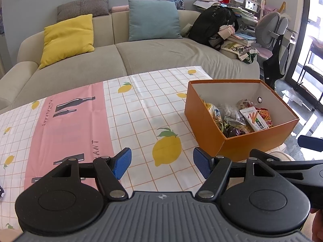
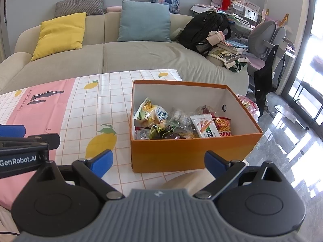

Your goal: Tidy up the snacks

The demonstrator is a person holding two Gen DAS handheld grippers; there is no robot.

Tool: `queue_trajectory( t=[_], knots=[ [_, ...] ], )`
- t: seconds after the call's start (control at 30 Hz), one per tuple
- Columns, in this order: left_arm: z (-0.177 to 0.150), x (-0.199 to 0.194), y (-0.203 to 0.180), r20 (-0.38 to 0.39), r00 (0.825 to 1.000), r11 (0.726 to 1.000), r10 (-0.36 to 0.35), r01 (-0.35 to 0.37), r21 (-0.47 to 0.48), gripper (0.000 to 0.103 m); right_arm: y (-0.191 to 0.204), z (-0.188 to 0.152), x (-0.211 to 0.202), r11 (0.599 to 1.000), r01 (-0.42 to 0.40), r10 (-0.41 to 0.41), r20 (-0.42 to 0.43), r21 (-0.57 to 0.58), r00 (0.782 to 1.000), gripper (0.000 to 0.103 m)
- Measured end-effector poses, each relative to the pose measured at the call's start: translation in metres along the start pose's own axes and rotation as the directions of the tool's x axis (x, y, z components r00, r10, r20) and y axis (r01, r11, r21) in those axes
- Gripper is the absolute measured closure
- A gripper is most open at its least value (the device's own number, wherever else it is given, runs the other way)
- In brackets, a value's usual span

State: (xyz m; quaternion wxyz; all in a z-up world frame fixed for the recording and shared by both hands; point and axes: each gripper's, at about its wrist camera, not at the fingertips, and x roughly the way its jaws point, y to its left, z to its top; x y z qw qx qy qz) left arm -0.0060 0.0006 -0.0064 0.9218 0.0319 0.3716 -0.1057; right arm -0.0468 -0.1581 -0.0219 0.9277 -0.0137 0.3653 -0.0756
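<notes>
An orange box [image 1: 258, 144] stands at the right end of the table; it also shows in the right wrist view [image 2: 187, 153]. It holds several snack packets, among them a white stick-biscuit box [image 2: 206, 128], a yellow-green bag [image 2: 149, 113] and a red bag [image 2: 223, 127]. My left gripper [image 1: 162, 162] is open and empty above the cloth, left of the box. My right gripper [image 2: 158, 163] is open and empty just in front of the box's near wall.
A lemon-print tablecloth [image 1: 141, 100] with a pink band covers the table. A beige sofa [image 1: 157, 54] with yellow and blue cushions and a black backpack [image 1: 214, 24] is behind. More snack packets [image 2: 249, 104] lie beyond the box's right side. A desk chair [image 2: 266, 38] stands at right.
</notes>
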Motion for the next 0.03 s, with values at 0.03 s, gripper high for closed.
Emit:
queue_trajectory(
  t=[0.03],
  knots=[
    [0.0,0.0,0.0,0.001,1.0,1.0,0.001,-0.001,0.001,0.021,0.0001,-0.0005,-0.0001,1.0,0.0,0.0,-0.001,0.0,1.0,0.008]
  ],
)
